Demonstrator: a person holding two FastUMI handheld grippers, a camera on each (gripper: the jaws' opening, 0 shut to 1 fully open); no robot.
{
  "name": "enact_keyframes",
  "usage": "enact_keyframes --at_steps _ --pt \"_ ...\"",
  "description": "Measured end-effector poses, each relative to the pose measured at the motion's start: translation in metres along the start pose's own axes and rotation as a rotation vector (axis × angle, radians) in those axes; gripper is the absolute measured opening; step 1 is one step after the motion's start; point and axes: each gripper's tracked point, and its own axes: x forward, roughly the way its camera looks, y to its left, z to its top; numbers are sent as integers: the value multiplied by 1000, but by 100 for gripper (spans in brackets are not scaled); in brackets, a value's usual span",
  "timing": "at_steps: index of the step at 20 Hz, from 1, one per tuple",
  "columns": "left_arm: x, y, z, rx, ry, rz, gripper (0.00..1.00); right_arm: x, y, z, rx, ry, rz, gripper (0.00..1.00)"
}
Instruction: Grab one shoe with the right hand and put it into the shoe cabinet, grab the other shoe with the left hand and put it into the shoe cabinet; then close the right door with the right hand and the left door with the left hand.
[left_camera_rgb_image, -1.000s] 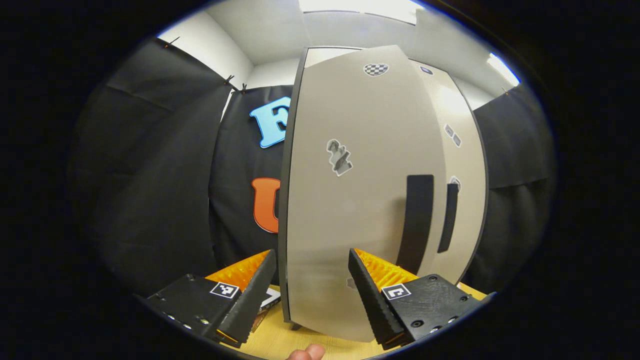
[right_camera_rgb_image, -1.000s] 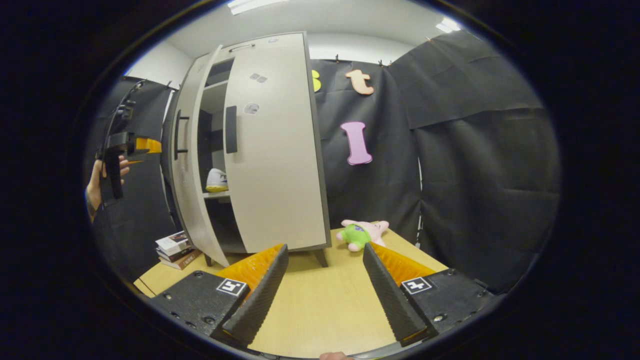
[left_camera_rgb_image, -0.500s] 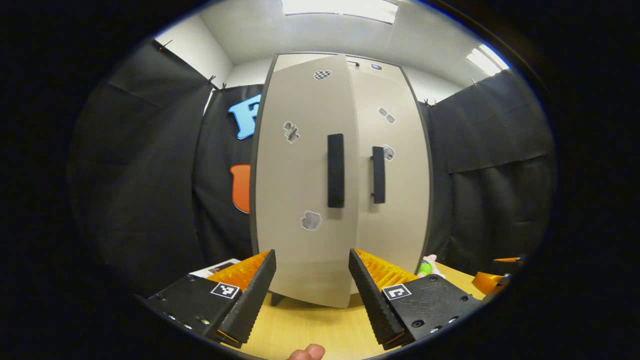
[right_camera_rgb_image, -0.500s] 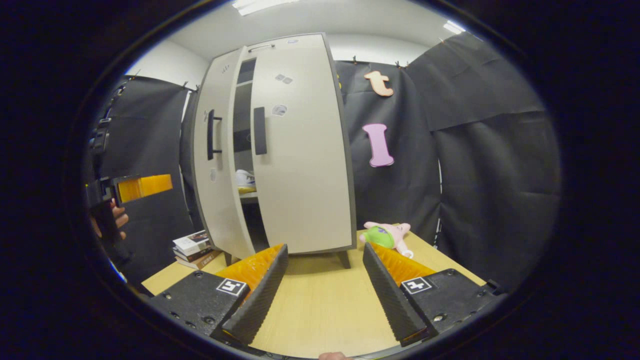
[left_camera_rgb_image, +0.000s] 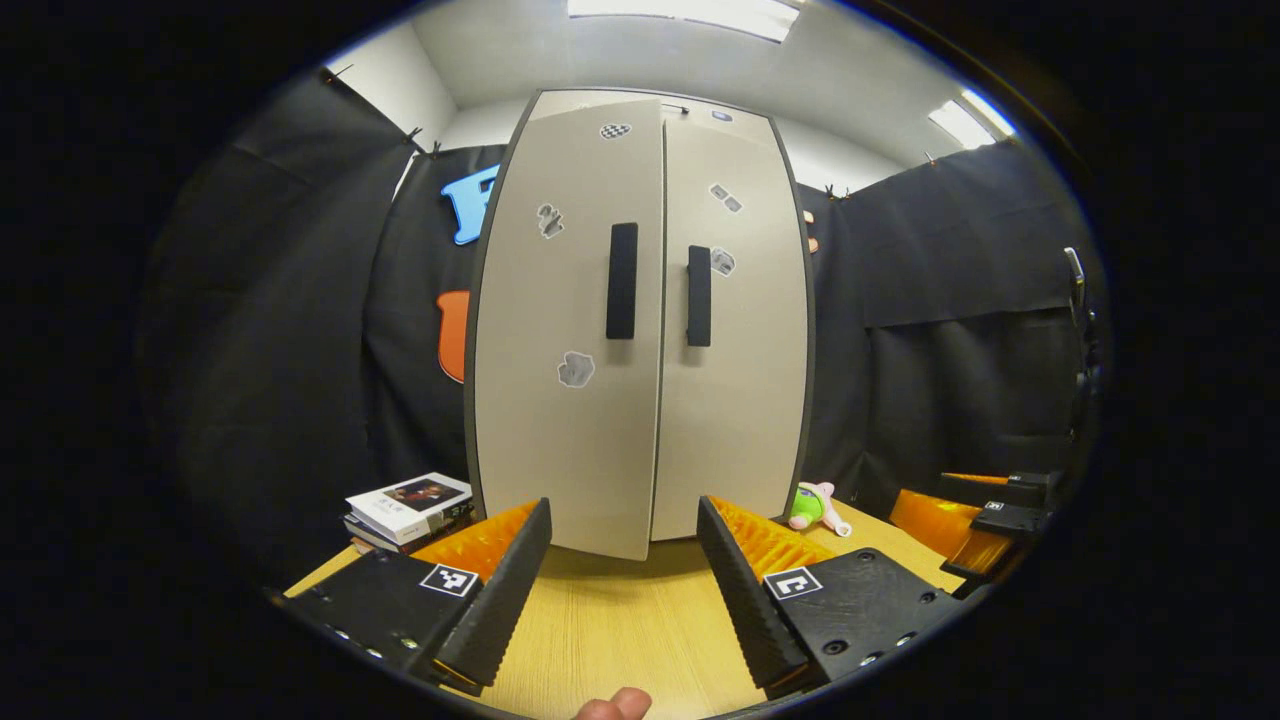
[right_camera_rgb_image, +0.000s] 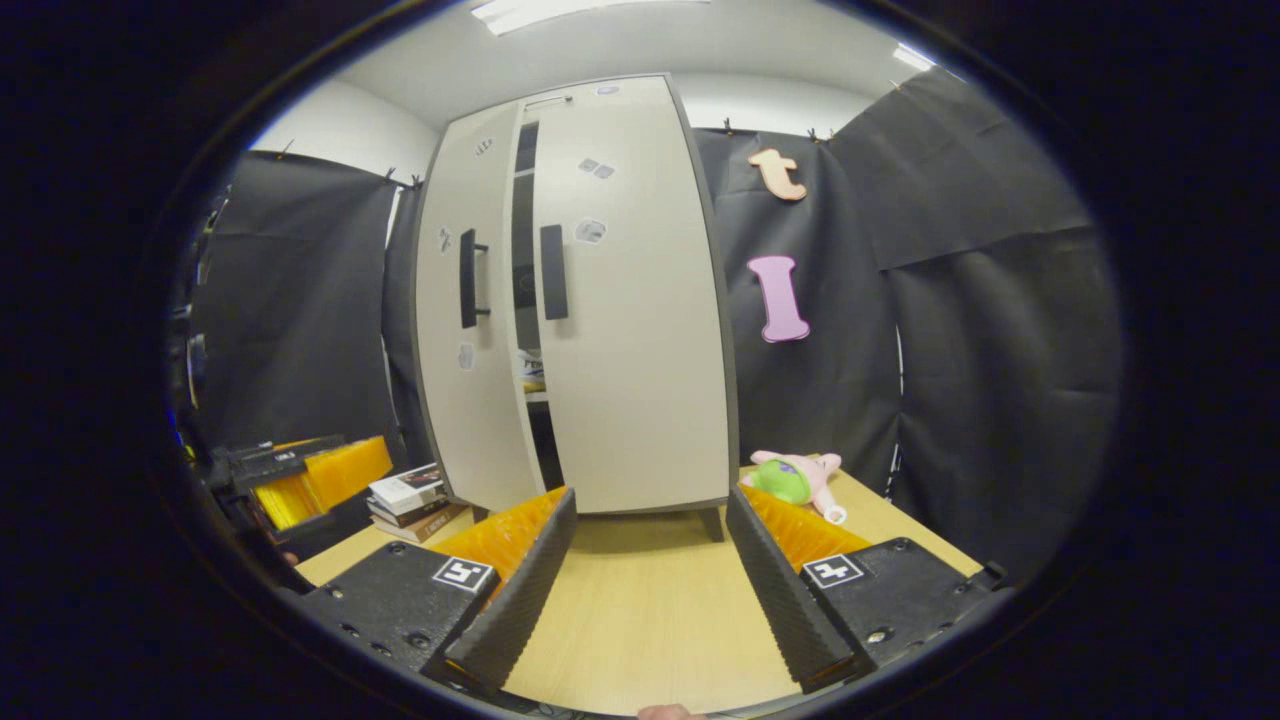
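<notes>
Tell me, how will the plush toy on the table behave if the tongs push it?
The plush toy looks soft, so it would probably squash and slide, not roll. It seems light. Lying flat on the table, it cannot really tip.

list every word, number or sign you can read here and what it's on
No text here reads clearly.
Stickers on the cabinet doors: too small and blurred to read.
Cover of the top book: print too small to read.
Square markers on the left gripper: black-and-white patterns, no words or numbers.
</notes>
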Motion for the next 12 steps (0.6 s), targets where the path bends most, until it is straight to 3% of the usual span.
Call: enact_keyframes --at_steps 12 --pt "-2 13 -6 3 -2 40 88 -3 1 10 -28 -14 -4 98"
